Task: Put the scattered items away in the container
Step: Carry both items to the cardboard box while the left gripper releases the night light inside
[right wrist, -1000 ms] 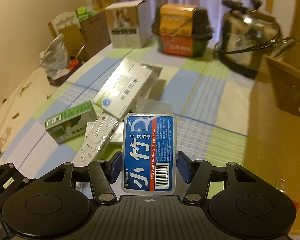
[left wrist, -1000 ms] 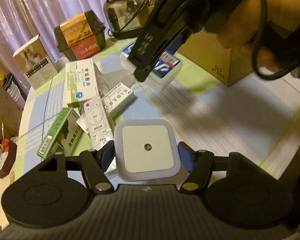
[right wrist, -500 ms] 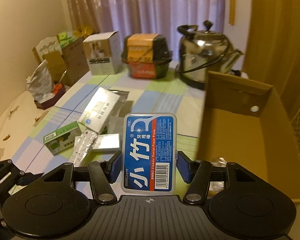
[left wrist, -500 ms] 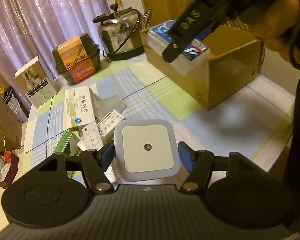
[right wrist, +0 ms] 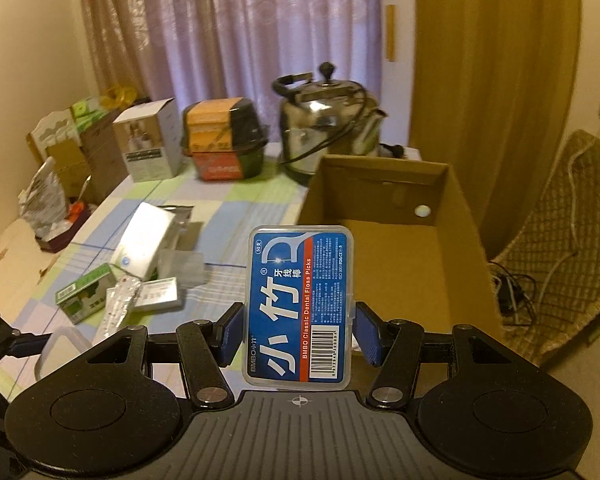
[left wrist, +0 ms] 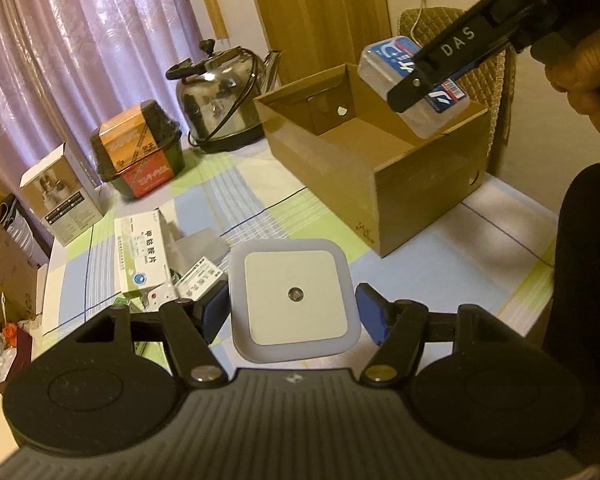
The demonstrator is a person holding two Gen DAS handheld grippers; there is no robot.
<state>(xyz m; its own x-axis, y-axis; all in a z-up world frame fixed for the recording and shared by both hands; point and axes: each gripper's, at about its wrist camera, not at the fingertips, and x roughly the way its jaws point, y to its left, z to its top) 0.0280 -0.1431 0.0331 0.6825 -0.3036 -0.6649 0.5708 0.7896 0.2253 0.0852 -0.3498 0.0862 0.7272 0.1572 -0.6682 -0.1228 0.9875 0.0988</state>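
My left gripper (left wrist: pixel 293 309) is shut on a white square night light (left wrist: pixel 296 300), held above the checked tablecloth short of the open cardboard box (left wrist: pixel 340 168). My right gripper (right wrist: pixel 300 332) is shut on a blue floss pick box (right wrist: pixel 300 308), held upright over the near end of the cardboard box (right wrist: pixel 384 196). In the left wrist view the floss pick box (left wrist: pixel 384 64) hangs above the box's right rim, clamped by black fingers (left wrist: pixel 440 64). Scattered packets remain on the table: a white medicine box (left wrist: pixel 142 256), a green box (right wrist: pixel 86 296), a foil strip (right wrist: pixel 120 308).
A steel kettle (right wrist: pixel 328 132), a black and orange container (right wrist: pixel 224 144) and a white carton (right wrist: pixel 148 146) stand at the table's far side. A padded chair (right wrist: pixel 564 232) sits right of the box. A person's hand (left wrist: pixel 580 60) holds the right gripper.
Both grippers rose and swung toward the cardboard box. The right one carried the floss pick box from over the scattered packets to above the box's opening. Both grips are unchanged.
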